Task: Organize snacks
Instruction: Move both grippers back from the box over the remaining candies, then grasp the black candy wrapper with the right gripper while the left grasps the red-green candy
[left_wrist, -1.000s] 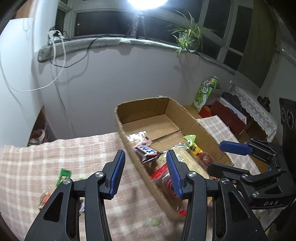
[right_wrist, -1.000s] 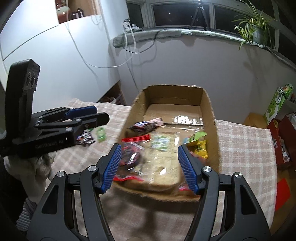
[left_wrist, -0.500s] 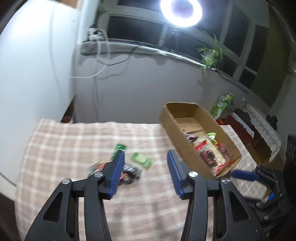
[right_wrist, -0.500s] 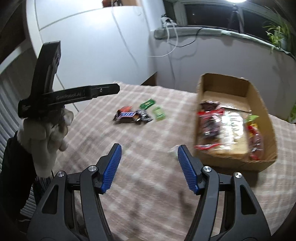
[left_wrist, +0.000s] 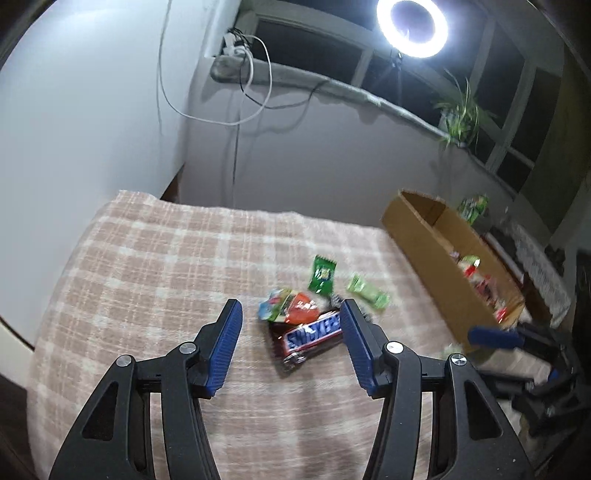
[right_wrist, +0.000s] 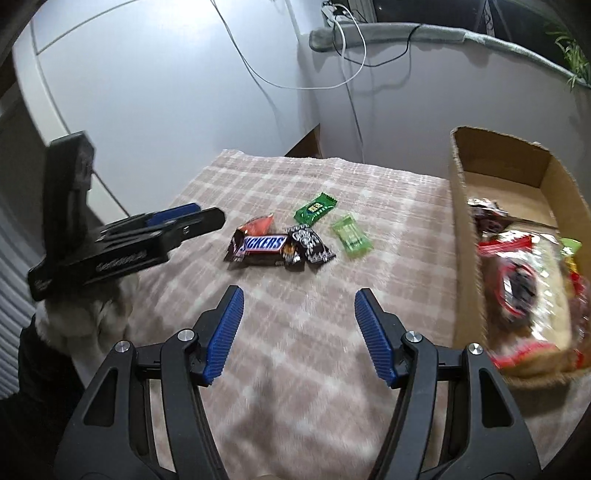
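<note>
Closing the left tool (left_wrist: 291, 338) on the brown Snickers bar (right_wrist: 263, 245) risks dragging along the orange-red wrapper (left_wrist: 301, 312) lying against it at 12 o'clock, since the loose snacks sit bunched together on the pink checked bench (right_wrist: 295, 317). Its blue-padded jaws, just widened, stand apart and empty, tilted down over the bar. The right tool (right_wrist: 298, 332) hangs parted too, holding nothing, with the brown cardboard box (right_wrist: 465, 229) at its 2 o'clock.

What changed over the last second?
Both grippers swung from over the cardboard box to the loose snacks on the cloth. The left gripper, empty, has opened wider and now frames the Snickers bar. The right gripper stays open, empty. Snacks and box unmoved.
</note>
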